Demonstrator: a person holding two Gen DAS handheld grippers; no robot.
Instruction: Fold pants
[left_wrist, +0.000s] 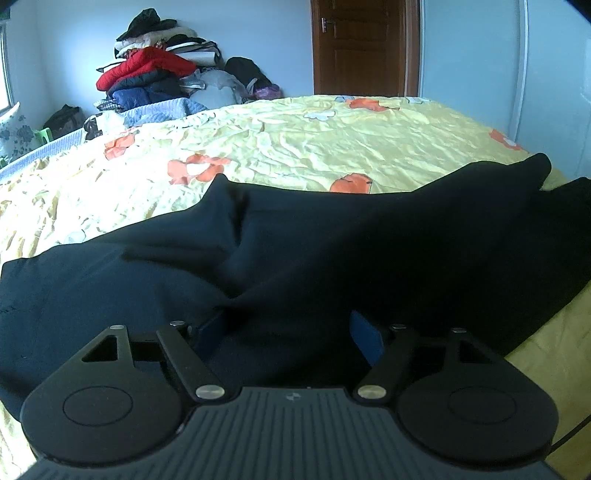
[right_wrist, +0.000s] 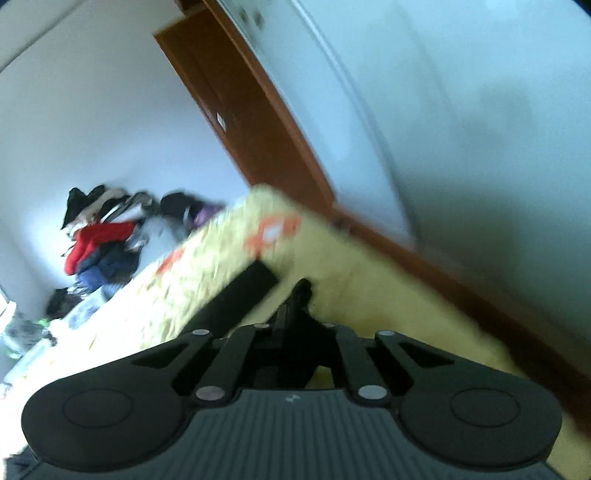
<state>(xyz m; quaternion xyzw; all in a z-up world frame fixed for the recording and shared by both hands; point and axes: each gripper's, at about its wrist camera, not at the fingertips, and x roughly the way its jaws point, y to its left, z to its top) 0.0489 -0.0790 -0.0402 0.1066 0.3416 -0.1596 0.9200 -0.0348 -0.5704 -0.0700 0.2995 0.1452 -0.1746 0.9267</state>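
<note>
Dark navy pants (left_wrist: 295, 243) lie crumpled across the near side of a yellow flowered bed sheet (left_wrist: 295, 144). My left gripper (left_wrist: 288, 325) sits low at their near edge, jaws wide apart. Its blue fingers (left_wrist: 365, 341) show on either side of a bunch of cloth, and the tips are buried in the fabric. The right wrist view is blurred and tilted. There my right gripper (right_wrist: 301, 291) is shut, fingers together, over the yellow sheet (right_wrist: 362, 295) at the bed's edge, with nothing seen between them. One dark end of the pants (right_wrist: 240, 299) lies just left of it.
A tall pile of clothes (left_wrist: 155, 74) stands against the far wall beyond the bed. A brown door (left_wrist: 362, 48) is at the back, and a pale wall (right_wrist: 461, 129) runs close along the bed's right side. Bags (left_wrist: 64, 120) sit on the floor at far left.
</note>
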